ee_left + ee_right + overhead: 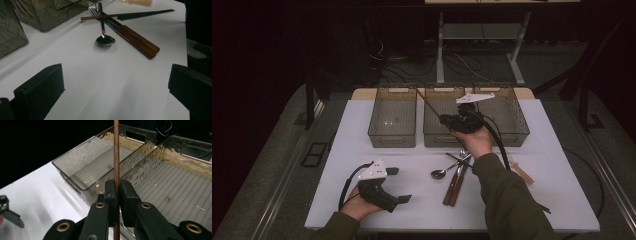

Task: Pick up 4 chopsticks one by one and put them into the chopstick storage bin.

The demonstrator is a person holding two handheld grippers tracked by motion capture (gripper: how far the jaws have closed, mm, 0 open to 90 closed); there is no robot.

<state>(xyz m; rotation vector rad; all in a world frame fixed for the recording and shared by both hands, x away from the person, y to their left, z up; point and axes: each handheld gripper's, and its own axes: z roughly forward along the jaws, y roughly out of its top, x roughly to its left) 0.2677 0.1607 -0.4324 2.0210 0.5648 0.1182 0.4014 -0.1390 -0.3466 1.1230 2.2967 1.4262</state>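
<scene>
High view has my right gripper (pixel 447 120) clamped on a brown chopstick (pixel 428 103), holding it over the middle bin (pixel 434 137) of three, and all three bins look empty as far as I can tell in this dim light. My left gripper (pixel 396 185) rests near the table's front with its jaws apart and empty. On the table (pixel 362 130), a spoon (pixel 443 172), a fork (pixel 93 8), two wooden-handled pieces (pixel 455 185) and a second chopstick (pixel 125 15) still wait, so I judge the sorting barely begun.

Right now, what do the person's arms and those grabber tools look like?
Each hand-held gripper, left and right, is black with two blocky jaws, a pale three-cornered plate on top and a trailing black cable. Brass-coloured rivets dot the right one's linkage. Both sleeves are dark olive green.
</scene>
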